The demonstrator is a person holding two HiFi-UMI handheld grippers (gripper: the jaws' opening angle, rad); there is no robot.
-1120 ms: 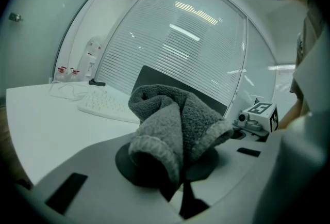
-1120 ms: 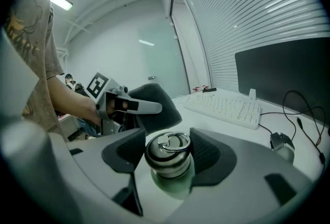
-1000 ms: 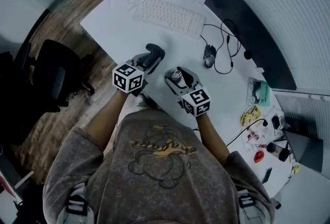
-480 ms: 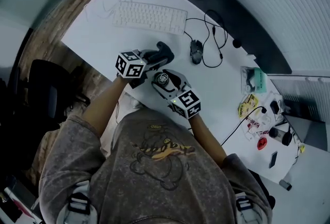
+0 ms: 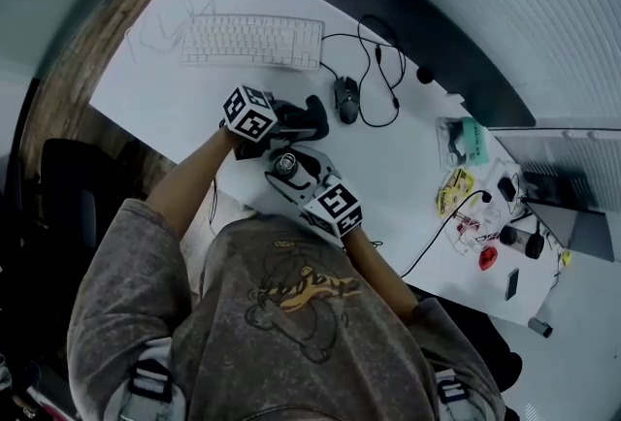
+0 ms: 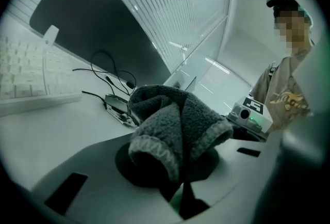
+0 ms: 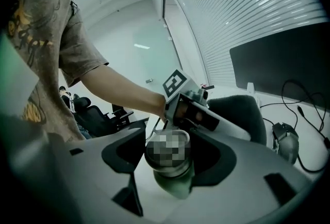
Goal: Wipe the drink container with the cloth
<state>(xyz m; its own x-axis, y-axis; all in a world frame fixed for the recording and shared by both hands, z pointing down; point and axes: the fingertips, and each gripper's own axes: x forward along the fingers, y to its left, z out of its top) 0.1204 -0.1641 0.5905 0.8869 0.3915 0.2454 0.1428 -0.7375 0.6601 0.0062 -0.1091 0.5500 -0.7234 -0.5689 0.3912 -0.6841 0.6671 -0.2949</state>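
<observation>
Step in hand: bringing cloth to bottle. My read is that wiping proper hasn't begun.

Right tongs (image 7: 167, 163) are clamped round the bottle (image 7: 166, 155), which sits roughly upright between the jaws. It's at the near edge of the counter (image 5: 175, 99), close to the person's chest. Whether it's resting or lifted, can't tell.

Left tongs (image 6: 174, 166) are closed on the cloth (image 6: 172, 122), with the wad bulging past the jaw tips. In head view the cloth sits just beside the bottle, on its far side. Contact or a gap, can't tell.

Next move probably needs the wad pressed onto the bottle's side and rubbed along it. Right tongs must hold firm so the bottle doesn't twist.

Hidden:
- The bottle's lower body is behind the right jaws.
- The lid top is unreadable.
- Head view shows only the cap.
</observation>
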